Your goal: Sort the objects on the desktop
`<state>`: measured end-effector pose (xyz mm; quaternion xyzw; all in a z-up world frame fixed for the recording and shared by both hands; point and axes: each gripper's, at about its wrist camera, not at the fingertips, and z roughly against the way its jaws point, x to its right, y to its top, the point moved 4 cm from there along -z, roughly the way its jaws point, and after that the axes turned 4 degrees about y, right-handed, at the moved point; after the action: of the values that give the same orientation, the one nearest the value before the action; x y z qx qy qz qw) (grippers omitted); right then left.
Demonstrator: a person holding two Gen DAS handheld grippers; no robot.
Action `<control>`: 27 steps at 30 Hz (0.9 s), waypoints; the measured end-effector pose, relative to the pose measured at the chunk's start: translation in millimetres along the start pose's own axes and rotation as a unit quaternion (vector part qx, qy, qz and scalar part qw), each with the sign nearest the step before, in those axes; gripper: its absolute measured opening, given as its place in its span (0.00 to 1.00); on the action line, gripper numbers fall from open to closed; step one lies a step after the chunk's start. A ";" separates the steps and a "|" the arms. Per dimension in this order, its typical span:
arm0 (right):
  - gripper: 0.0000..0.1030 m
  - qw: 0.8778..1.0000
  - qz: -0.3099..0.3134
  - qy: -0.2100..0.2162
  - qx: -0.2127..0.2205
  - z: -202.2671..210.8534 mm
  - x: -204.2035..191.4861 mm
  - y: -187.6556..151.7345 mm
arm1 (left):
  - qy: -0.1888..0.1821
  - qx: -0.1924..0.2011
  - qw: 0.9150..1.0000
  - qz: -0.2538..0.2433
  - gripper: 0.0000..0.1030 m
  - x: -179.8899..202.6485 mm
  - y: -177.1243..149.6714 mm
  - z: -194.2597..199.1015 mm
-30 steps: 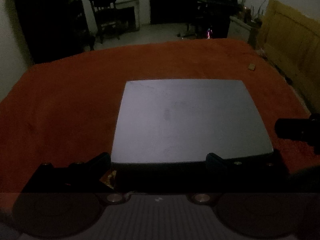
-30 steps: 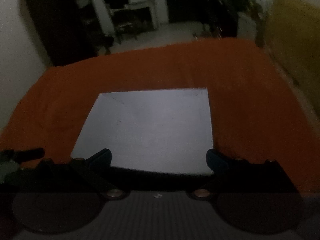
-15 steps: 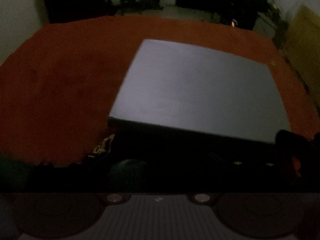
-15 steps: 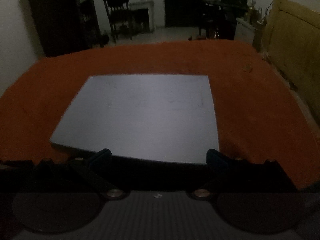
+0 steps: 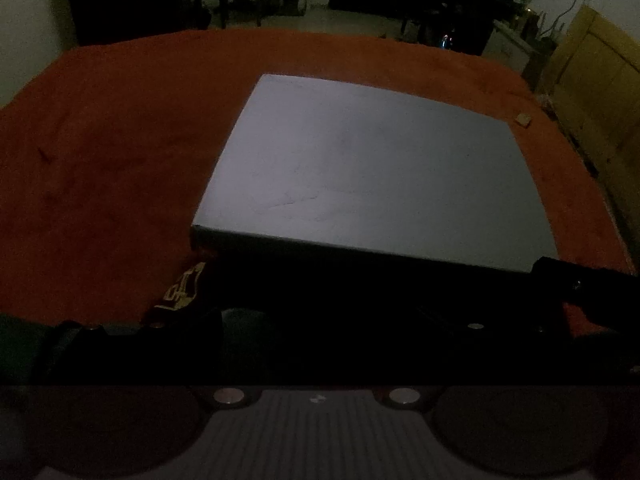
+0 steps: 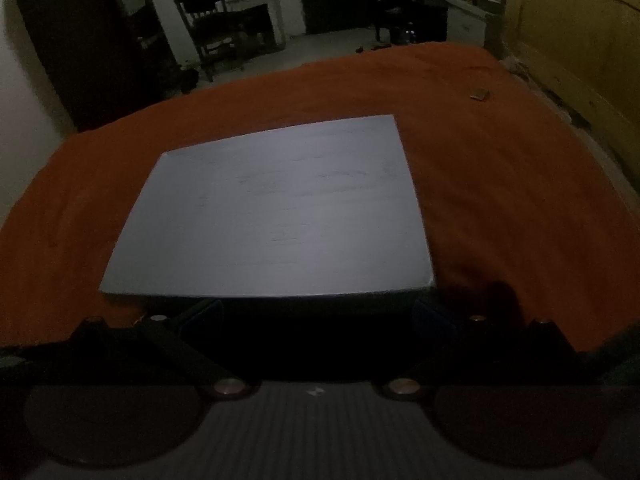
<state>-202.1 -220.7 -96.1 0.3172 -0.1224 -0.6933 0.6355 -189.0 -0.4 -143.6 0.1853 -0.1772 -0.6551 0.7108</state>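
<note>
A flat grey box (image 5: pixel 372 176) lies on the orange-red tablecloth (image 5: pixel 100 152); it also shows in the right wrist view (image 6: pixel 276 216). My left gripper (image 5: pixel 316 320) sits low at the box's near edge, its fingers lost in deep shadow. A dark round object (image 5: pixel 244 320) lies by the left finger, beside a black strip with gold print (image 5: pixel 182 290). My right gripper (image 6: pixel 316 312) is open, its fingers (image 6: pixel 204 312) spread just before the box's near edge, empty. The right gripper's arm (image 5: pixel 592 284) shows at right in the left view.
A small tan block (image 5: pixel 523 119) lies on the cloth at the far right, also in the right wrist view (image 6: pixel 480 94). A yellow wooden panel (image 6: pixel 580 40) stands along the right side. Chairs (image 6: pixel 208 28) and dark furniture stand beyond the table.
The left gripper swung left and dropped lower, so the box now sits to the right and the dark round object came into view. The right gripper turned, the box shifting in its view.
</note>
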 end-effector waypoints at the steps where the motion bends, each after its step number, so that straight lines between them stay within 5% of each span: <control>1: 1.00 1.000 -0.002 -0.001 -0.001 0.7 0.8 -0.7 | 0.000 -0.002 1.000 0.000 1.00 -0.7 -1.1 -0.6; 27: 1.00 1.000 0.002 0.003 -0.017 3.8 -1.7 -17.6 | -0.001 -0.006 1.000 -0.002 1.00 8.6 -6.1 -2.0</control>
<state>-218.5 -217.1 -102.7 0.3081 -0.1088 -0.6931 0.6425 -192.6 -9.4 -148.3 0.1809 -0.1739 -0.6580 0.7100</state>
